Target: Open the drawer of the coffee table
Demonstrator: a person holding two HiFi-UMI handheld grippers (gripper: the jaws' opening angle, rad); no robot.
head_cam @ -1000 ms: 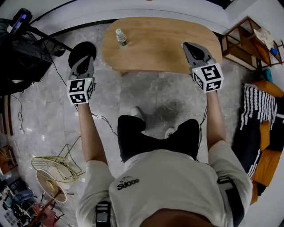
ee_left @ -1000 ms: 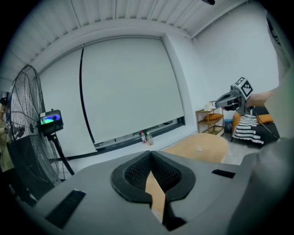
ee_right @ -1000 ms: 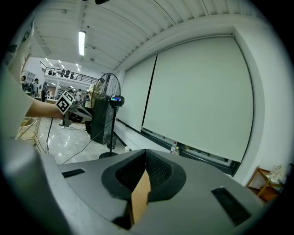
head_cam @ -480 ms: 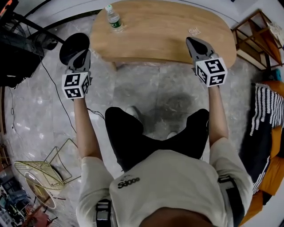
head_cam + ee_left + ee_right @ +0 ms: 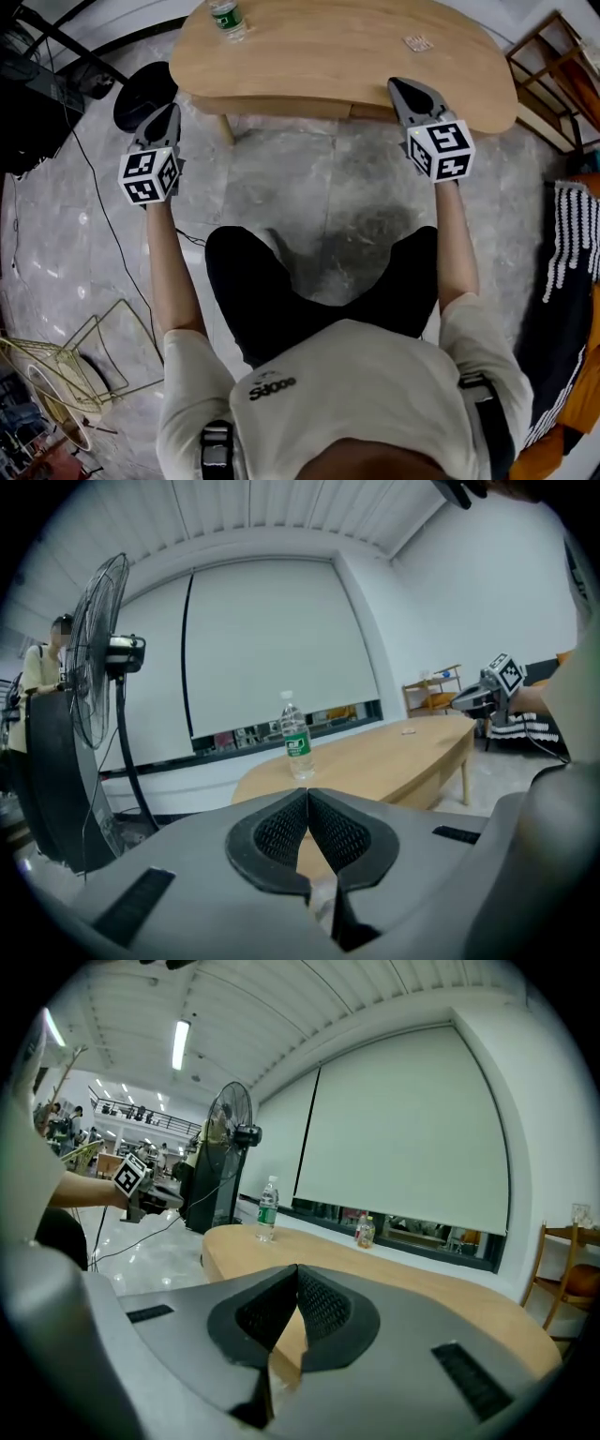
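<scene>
Both tongs are clenched on nothing. The left gripper (image 5: 171, 112) shows its ribbed black pads (image 5: 281, 832) pressed tip to tip in its own view, and the right gripper (image 5: 397, 87) shows the same in its view. A person in a pale shirt and black shorts holds each one out at arm's length, with the marker cubes facing up toward the head camera.

The coffee table (image 5: 347, 52), with an oval light-wood top, stands in front of the person on a grey marbled floor (image 5: 309, 197). In the head view the right gripper's tip overlaps the table's near edge toward its right end; whether it touches the wood cannot be told. The left gripper is off the table's left end, over the floor and near the round black base of a standing fan (image 5: 141, 92).

A wooden panel runs under the table's near edge. It is probably the front of the drawer (image 5: 291, 106), sitting flush and closed, though the steep angle makes this hard to be sure of.

A clear water bottle (image 5: 225, 16) with a green label stands upright near the far left of the top. A small flat item (image 5: 418, 42) lies toward the far right, too small to identify. A wooden shelf unit (image 5: 548, 70) stands beyond the table's right end.
</scene>
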